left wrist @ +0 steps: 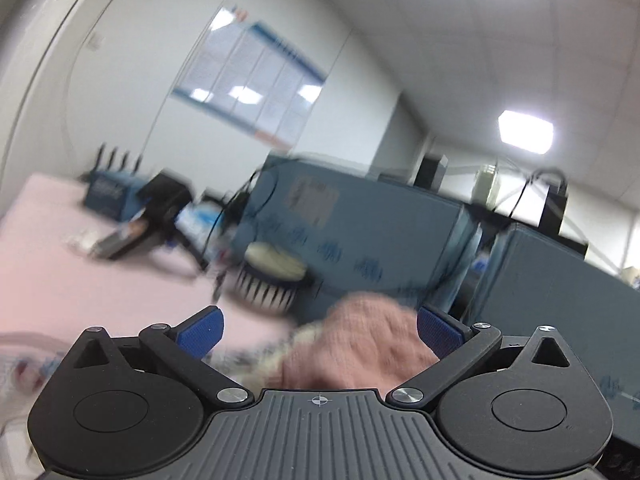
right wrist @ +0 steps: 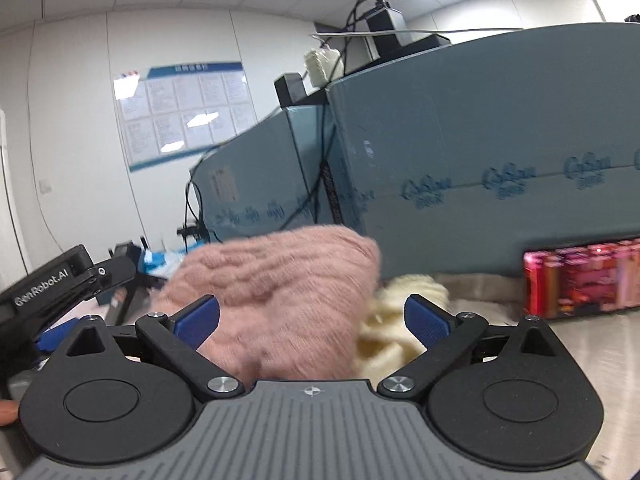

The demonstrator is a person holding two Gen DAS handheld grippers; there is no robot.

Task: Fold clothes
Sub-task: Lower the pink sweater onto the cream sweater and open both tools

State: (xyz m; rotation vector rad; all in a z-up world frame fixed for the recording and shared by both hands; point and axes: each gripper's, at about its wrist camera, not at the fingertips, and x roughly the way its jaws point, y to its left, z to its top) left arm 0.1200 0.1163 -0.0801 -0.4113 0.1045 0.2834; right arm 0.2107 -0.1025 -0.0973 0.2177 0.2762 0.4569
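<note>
Fuzzy pink knitted garment (right wrist: 280, 296): soft cloth, matt, brushed nap. Just beside it lay a cream chunky-knit cloth (right wrist: 384, 332), rough and looped. Behind it stood grey-blue foam boards (right wrist: 480, 152), matt, printed. To its right was a glossy red plastic-wrapped pack (right wrist: 580, 280). The gripper's blue pads (right wrist: 198, 322) looked ribbed and matt.

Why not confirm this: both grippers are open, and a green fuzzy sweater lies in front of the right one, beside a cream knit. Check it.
The colour is wrong. In the right wrist view the fuzzy sweater is pink, not green. The rest holds: the cream knit lies beside it, and the right gripper and left gripper are open.
</note>
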